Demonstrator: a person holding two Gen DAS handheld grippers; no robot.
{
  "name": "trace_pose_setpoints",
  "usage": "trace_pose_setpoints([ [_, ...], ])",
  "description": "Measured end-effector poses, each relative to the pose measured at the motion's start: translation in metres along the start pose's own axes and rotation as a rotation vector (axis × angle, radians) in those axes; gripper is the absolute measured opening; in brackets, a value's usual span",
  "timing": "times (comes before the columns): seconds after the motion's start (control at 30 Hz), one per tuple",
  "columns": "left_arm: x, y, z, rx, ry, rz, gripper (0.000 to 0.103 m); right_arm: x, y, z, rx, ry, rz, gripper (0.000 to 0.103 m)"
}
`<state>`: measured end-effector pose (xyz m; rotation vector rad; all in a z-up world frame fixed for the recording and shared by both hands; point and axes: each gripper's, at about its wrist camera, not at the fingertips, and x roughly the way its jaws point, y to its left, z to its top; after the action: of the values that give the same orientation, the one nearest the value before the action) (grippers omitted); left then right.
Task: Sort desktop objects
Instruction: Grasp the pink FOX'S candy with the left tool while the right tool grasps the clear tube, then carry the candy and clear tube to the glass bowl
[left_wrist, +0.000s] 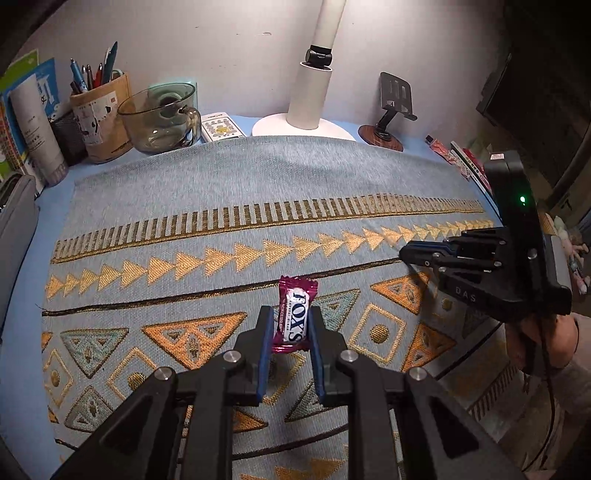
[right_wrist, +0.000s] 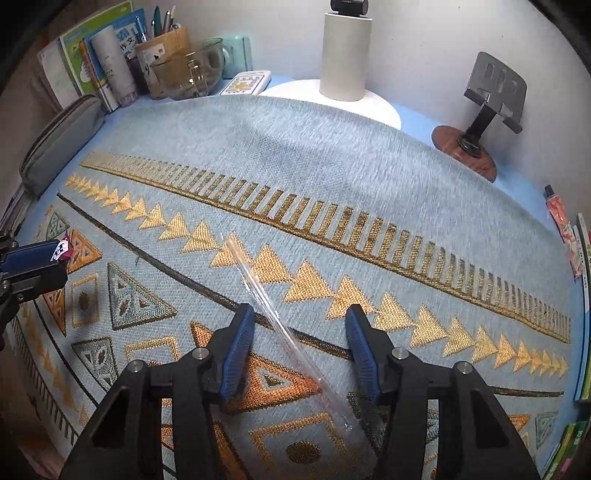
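Note:
A magenta Fox's candy (left_wrist: 293, 317) sits between the blue pads of my left gripper (left_wrist: 291, 314), which is shut on it just above the patterned blue mat (left_wrist: 221, 192). The candy also shows at the left edge of the right wrist view (right_wrist: 62, 251). A clear plastic straw (right_wrist: 273, 314) lies diagonally on the mat, passing between the fingers of my right gripper (right_wrist: 299, 314), which is open and does not touch it. My right gripper also shows at the right of the left wrist view (left_wrist: 413, 254).
At the back stand a pen holder (left_wrist: 101, 110), a glass mug (left_wrist: 162, 114), a remote (left_wrist: 221, 127), a white lamp base (left_wrist: 303, 127) and a phone stand (left_wrist: 391, 110). A grey pencil case (right_wrist: 59, 144) lies at the left; books (right_wrist: 583, 295) line the right edge.

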<state>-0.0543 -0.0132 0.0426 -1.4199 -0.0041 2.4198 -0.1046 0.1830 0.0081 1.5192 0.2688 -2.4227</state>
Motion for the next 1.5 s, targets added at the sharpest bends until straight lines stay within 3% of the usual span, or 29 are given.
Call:
trace_pose_setpoints([
  [0.03, 0.0, 0.0, 0.0, -0.009, -0.001, -0.003, 0.015, 0.0, 0.001, -0.002, -0.005, 0.006, 0.001, 0.006],
  [0.13, -0.001, -0.003, 0.002, -0.033, -0.009, 0.001, 0.015, -0.003, 0.003, -0.014, -0.001, 0.008, 0.029, 0.005],
  [0.3, -0.005, -0.02, 0.006, -0.027, -0.026, -0.019, 0.015, -0.021, -0.009, -0.046, 0.128, -0.005, 0.122, 0.005],
  [0.43, -0.003, -0.043, 0.011, -0.011, -0.023, -0.038, 0.015, -0.04, -0.015, -0.074, 0.189, -0.002, 0.138, 0.005],
  [0.77, 0.0, -0.152, 0.032, 0.15, -0.026, -0.109, 0.016, -0.109, -0.043, -0.127, 0.31, -0.011, 0.149, 0.004],
  [0.93, -0.007, -0.22, 0.044, 0.22, -0.032, -0.112, 0.016, -0.151, -0.066, -0.15, 0.347, -0.061, 0.111, 0.004],
  [1.1, -0.011, -0.287, 0.045, 0.279, -0.034, -0.168, 0.016, -0.205, -0.097, -0.168, 0.365, -0.15, 0.023, 0.004],
  [1.5, -0.016, -0.438, 0.053, 0.44, -0.092, -0.261, 0.016, -0.315, -0.219, -0.221, 0.544, -0.375, -0.171, 0.004],
])
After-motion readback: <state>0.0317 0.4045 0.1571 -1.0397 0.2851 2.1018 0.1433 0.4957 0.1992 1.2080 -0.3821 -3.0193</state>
